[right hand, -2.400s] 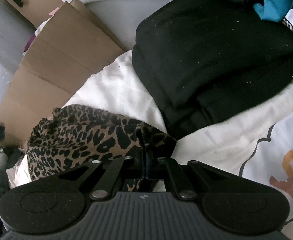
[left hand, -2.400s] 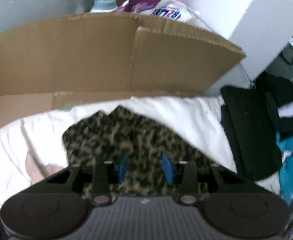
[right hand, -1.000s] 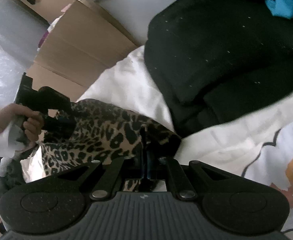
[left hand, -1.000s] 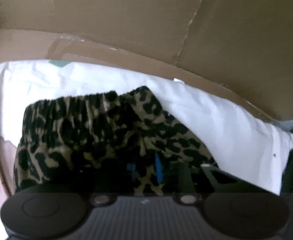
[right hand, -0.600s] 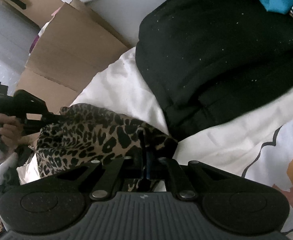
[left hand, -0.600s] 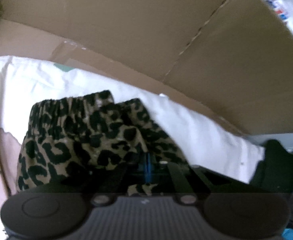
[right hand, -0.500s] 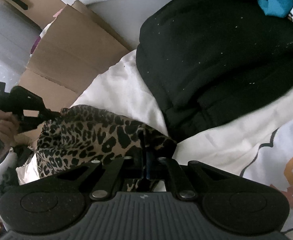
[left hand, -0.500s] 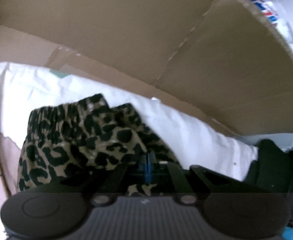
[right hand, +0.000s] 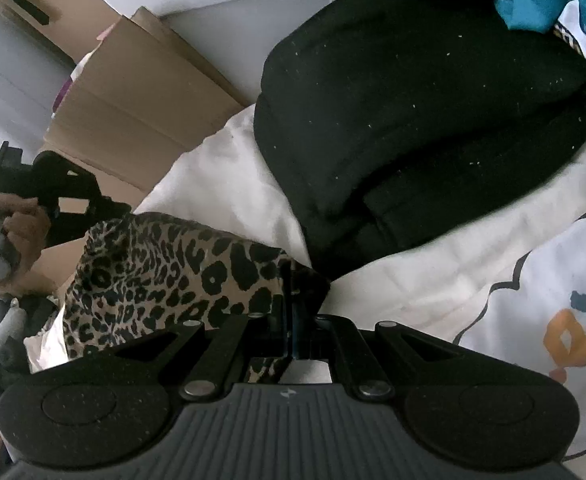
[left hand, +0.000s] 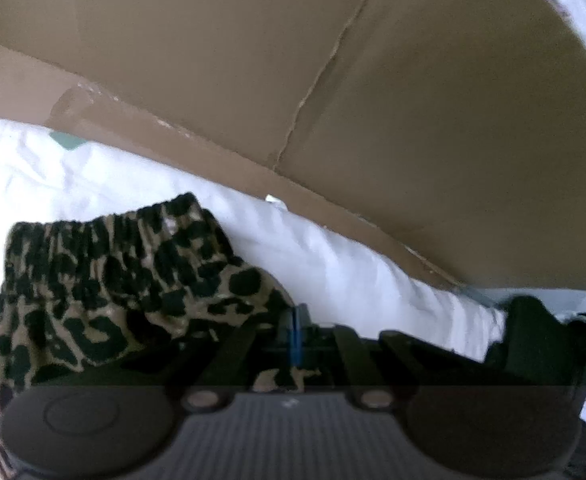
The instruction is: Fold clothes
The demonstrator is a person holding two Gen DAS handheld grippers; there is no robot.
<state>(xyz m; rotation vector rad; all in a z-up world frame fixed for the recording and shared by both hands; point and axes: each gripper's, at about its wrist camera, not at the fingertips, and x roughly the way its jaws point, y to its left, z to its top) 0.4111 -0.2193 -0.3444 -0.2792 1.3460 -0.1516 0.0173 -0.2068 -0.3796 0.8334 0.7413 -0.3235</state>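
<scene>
Right up close, the right tool is pinching one corner of the leopard-print shorts on the white bedsheet; the left tool pinches another edge. Further back: folded black clothes, then cardboard.

white bed w/ leopard shorts, black clothes

Two close wrist views down along their fingers, both over the leopard-print garment on bedding.
</scene>
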